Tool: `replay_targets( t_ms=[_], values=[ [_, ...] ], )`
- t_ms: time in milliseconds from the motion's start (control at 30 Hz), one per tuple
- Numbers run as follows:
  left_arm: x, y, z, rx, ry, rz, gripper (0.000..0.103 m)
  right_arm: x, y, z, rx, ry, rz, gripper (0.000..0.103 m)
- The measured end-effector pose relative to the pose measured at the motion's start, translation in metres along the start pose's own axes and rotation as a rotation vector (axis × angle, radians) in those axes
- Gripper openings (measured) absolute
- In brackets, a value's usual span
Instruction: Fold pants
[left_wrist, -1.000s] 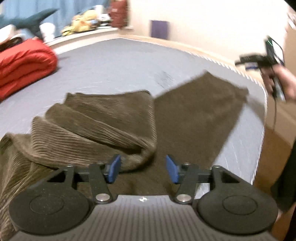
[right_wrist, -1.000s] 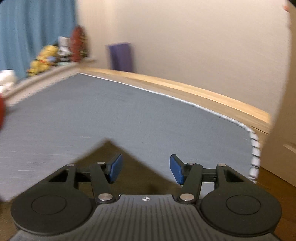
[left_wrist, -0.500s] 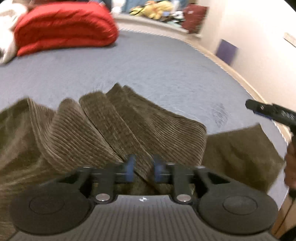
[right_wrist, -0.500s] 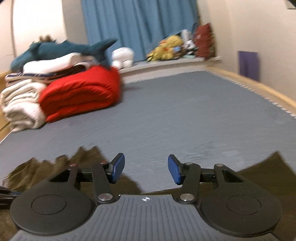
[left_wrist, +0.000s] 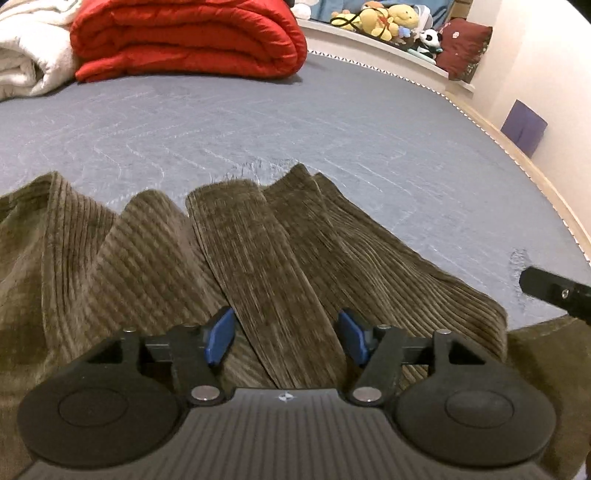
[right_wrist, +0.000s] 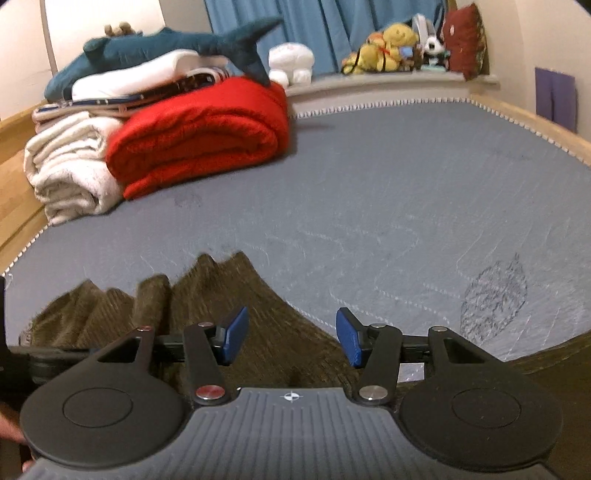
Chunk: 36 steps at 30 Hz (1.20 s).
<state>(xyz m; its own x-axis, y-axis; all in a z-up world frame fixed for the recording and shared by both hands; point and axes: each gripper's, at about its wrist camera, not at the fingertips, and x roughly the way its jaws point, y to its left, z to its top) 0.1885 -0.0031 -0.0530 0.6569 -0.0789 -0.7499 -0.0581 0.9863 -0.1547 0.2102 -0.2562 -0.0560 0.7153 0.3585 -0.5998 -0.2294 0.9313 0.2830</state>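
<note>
The brown corduroy pants (left_wrist: 258, 258) lie bunched in ridged folds on the near part of the grey bed (left_wrist: 332, 122), with several peaks of cloth standing up side by side and a flatter stretch of the same fabric running off to the right. The left gripper (left_wrist: 286, 338) hovers low over the middle folds with its blue pads (left_wrist: 220, 338) spread wide, one strip of corduroy passing between them; whether the pads touch the cloth cannot be told. In the right wrist view, the right gripper (right_wrist: 291, 339) is also spread wide, its pads holding nothing, poised above the right slope of the heap where brown cloth meets grey cover. The tip of the right gripper shows as a black bar at the right edge of the left wrist view, near the pants. At the far side of the bed a rolled red blanket (right_wrist: 199, 133) sits against a folded white blanket (right_wrist: 70, 170), and a blue shark plush (right_wrist: 166, 48) lies on top of the pile. Stuffed toys (right_wrist: 384, 51) line the ledge before a blue curtain (right_wrist: 314, 18).
</note>
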Motion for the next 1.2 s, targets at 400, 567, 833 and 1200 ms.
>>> replay_targets(
  t_ms=[400, 567, 833, 1200],
  values=[
    [-0.076, -0.026, 0.009, 0.247, -0.232, -0.626, 0.012, -0.011, -0.044, 0.018, 0.225, -0.035, 0.338, 0.069],
    [-0.078, -0.052, -0.011, 0.354, -0.185, -0.673, 0.012, -0.021, -0.066, 0.020, 0.330, -0.018, 0.550, 0.075],
    [-0.069, -0.069, -0.015, 0.351, -0.175, -0.607, 0.012, -0.039, -0.091, 0.028, 0.380, -0.035, 0.627, 0.085],
    [-0.077, -0.113, -0.048, 0.528, -0.207, -0.621, 0.013, -0.051, -0.066, 0.011, 0.166, 0.137, 0.384, 0.017]
  ],
)
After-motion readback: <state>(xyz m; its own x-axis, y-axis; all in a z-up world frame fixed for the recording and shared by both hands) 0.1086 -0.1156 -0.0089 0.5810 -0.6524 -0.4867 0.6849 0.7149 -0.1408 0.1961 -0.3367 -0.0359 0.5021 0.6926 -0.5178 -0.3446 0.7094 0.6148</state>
